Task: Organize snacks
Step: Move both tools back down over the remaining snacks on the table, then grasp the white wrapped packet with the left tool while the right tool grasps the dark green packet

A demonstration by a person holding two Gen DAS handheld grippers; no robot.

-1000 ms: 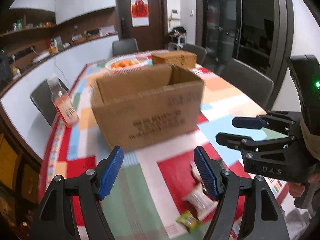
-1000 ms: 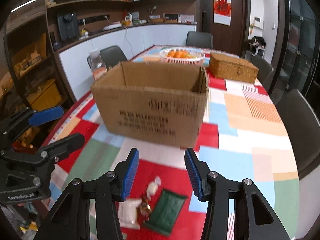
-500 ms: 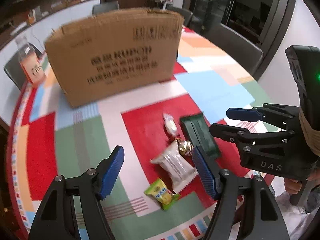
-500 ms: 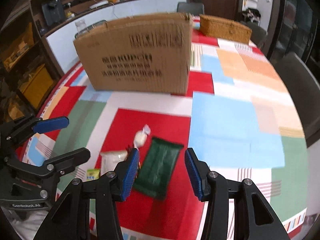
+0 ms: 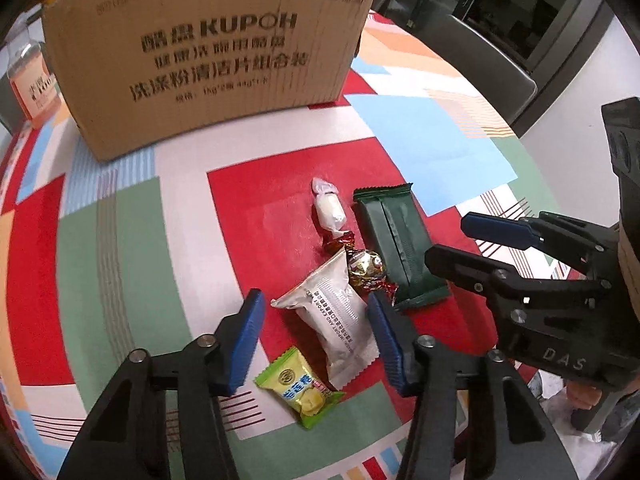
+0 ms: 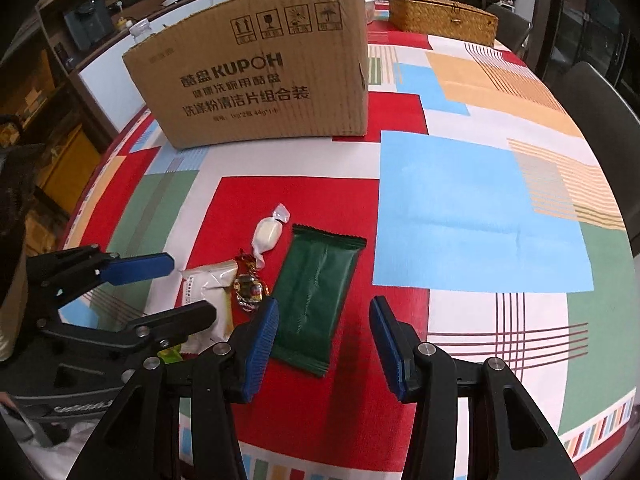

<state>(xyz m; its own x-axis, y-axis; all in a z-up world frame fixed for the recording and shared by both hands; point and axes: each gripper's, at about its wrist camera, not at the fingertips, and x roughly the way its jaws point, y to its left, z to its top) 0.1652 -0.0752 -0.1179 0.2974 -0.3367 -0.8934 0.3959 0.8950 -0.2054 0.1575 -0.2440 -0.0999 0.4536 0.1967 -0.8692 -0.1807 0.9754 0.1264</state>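
My left gripper and right gripper hang with jaws released over crinkled snacks: a white packet, a dark green bar. Only my left view shows the whole yellow-green candy.

This looks like a home dining room or an office pantry. A long table wears a patchwork-coloured cloth, with dark upholstered chairs drawn up along its sides. A woven lidded basket sits at its far end, and a white counter under wooden shelving carries small appliances.
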